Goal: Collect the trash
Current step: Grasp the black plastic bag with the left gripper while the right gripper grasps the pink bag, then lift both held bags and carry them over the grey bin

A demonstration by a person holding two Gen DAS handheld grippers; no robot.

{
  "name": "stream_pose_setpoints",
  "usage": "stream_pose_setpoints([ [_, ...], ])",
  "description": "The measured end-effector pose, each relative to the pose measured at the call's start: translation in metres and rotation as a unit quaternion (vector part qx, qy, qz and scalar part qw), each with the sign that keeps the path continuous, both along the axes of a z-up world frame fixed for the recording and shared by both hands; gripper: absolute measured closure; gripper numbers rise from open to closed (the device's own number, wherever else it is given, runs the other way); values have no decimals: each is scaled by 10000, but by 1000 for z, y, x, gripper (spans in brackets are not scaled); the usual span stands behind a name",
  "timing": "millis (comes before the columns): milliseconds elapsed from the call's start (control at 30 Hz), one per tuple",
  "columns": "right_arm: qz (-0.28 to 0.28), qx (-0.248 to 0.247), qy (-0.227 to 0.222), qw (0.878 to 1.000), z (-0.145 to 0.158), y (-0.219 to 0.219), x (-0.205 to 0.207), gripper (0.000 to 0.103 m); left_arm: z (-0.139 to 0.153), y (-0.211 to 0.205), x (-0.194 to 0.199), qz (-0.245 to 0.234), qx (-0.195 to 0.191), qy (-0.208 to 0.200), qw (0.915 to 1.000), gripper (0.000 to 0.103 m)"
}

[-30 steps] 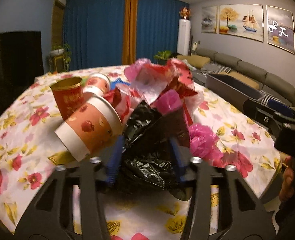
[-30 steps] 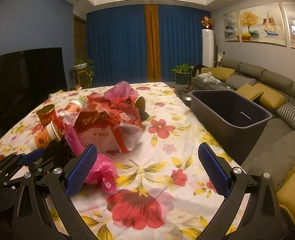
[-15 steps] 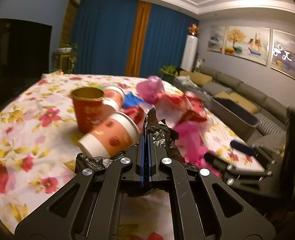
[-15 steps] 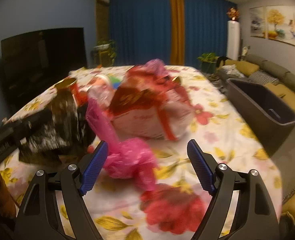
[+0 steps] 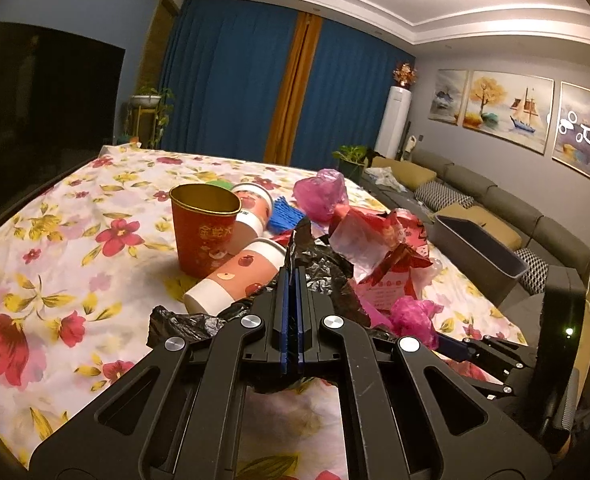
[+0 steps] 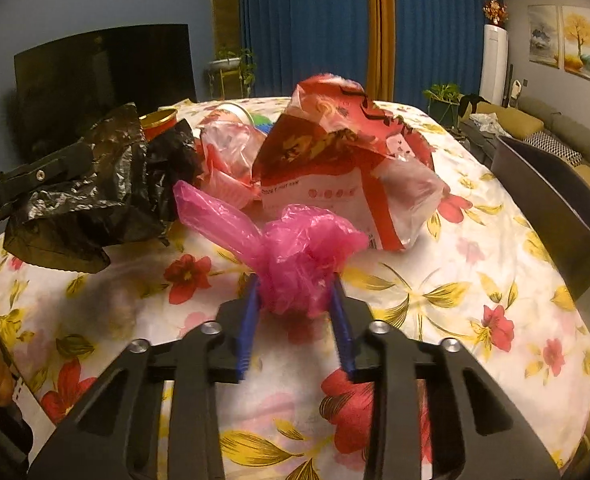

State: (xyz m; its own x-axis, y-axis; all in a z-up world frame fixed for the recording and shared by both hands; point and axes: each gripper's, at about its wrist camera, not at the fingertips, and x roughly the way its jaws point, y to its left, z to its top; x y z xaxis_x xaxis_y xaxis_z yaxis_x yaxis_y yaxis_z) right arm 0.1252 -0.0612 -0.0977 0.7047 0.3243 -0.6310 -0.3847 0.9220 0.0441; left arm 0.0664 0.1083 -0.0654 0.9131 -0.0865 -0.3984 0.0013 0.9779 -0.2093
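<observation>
My left gripper (image 5: 293, 276) is shut on a crumpled black plastic bag (image 5: 331, 272), held a little above the floral tablecloth (image 5: 55, 264). The right wrist view shows the same black bag (image 6: 95, 192) hanging from that gripper at the left. My right gripper (image 6: 295, 286) is closing on a crumpled pink plastic bag (image 6: 299, 248). Its blue pads (image 6: 251, 312) touch the bag on both sides, and the bag still lies on the cloth. In the left wrist view the pink bag (image 5: 411, 316) and the right gripper (image 5: 455, 346) sit at the lower right.
More trash lies mid-table: a red cup with a gold inside (image 5: 203, 232), a tipped paper cup (image 5: 235, 280), another cup (image 5: 255, 208), a blue scrap (image 5: 285, 216), a second pink bag (image 5: 323, 196) and a red-and-white plastic bag (image 6: 335, 160). A dark bin (image 6: 551, 184) stands off the table's right edge.
The left jaws closed on the black bag and lifted it slightly. The right gripper came down and forward to the pink bag, and its jaws narrowed from wide open onto it.
</observation>
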Motion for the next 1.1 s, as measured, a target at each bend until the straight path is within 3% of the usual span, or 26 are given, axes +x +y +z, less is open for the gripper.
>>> stream_pose_setpoints([
  [333,35,267,-466,9985,31,-23,-28,76,27,-11,-15,-37,53,-396,9992,101],
  [667,-638,482,-1062,9911,73,-80,-28,76,63,-46,4,-405,66,-744,9964,102],
  [800,-1068,504,-1347,9838,92,-111,-22,76,82,-76,23,-672,19,-896,9937,102],
  [1100,-2307,367,-1971,9522,127,-199,4,75,121,-170,72,-1342,-90,-1278,9826,102],
])
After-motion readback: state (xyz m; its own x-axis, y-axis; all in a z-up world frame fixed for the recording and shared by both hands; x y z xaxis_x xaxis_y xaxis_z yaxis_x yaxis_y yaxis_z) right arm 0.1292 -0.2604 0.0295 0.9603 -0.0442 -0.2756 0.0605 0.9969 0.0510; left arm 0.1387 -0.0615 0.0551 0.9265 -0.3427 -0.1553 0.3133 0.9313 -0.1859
